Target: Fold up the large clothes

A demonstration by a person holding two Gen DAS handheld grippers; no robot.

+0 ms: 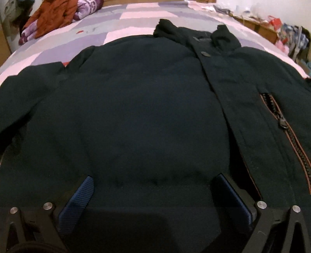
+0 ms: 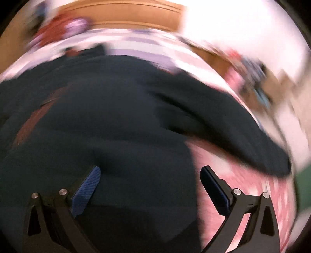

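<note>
A large dark jacket [image 1: 147, 109] lies spread front-up on the bed, collar [image 1: 194, 33] at the far end and an orange-edged zipper [image 1: 287, 136] on its right half. My left gripper [image 1: 155, 181] hovers open just over the jacket's lower front, blue pads [image 1: 79, 202] wide apart with fabric between them but not pinched. The right wrist view is motion-blurred. There the same jacket [image 2: 108, 120] fills the frame, its sleeve [image 2: 243, 132] stretching to the right. My right gripper [image 2: 149, 173] is open above the jacket's right edge, the right finger over pink bedding.
The bed cover [image 1: 124, 29] has pink and lilac squares. An orange garment and a purple patterned cloth [image 1: 58, 15] lie piled at the far left corner. Cluttered wooden furniture [image 1: 272, 31] stands beside the bed on the right. Pink bedding [image 2: 233, 171] shows under the right gripper.
</note>
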